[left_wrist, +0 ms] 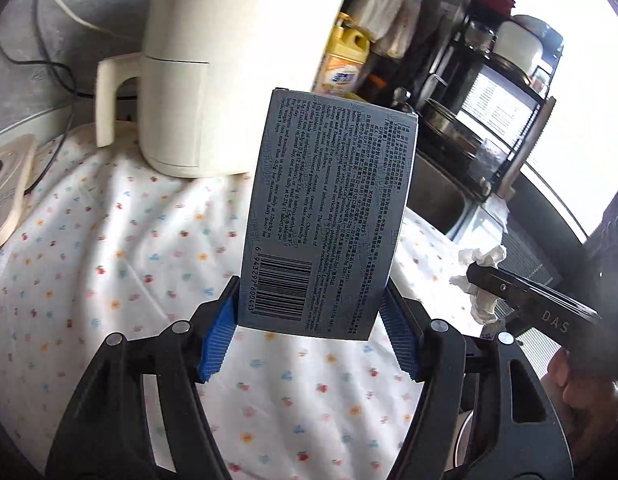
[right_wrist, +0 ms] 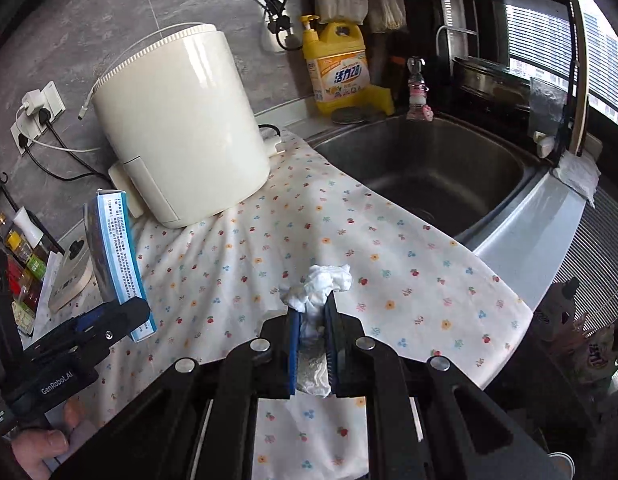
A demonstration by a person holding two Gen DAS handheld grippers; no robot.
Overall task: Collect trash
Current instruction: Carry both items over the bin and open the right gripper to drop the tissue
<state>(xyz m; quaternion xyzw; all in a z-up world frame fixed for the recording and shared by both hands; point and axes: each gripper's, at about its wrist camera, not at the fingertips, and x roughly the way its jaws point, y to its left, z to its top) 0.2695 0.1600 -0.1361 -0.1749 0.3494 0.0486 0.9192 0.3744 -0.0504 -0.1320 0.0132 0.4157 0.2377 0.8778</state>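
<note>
My left gripper [left_wrist: 309, 304] is shut on a grey medicine box [left_wrist: 329, 208] with small print and a barcode; its blue pads press the box's lower sides, and the box stands up above the flowered cloth [left_wrist: 109, 264]. The same medicine box [right_wrist: 115, 256] shows in the right wrist view at the left, blue and white on its side, held by the left gripper [right_wrist: 121, 312]. My right gripper [right_wrist: 312, 312] is shut on a crumpled white tissue [right_wrist: 319, 284] that bulges out past the fingertips. From the left wrist view, the right gripper [left_wrist: 485, 278] and its tissue [left_wrist: 483, 264] are at the right edge.
A cream air fryer [right_wrist: 181, 128] stands on the flowered cloth [right_wrist: 389, 264] at the back. A steel sink [right_wrist: 429, 168] lies to the right, with a yellow detergent bottle [right_wrist: 341, 68] behind it. A dish rack [left_wrist: 489, 100], wall sockets [right_wrist: 37, 116], cables and a spice shelf [right_wrist: 17, 264] ring the counter.
</note>
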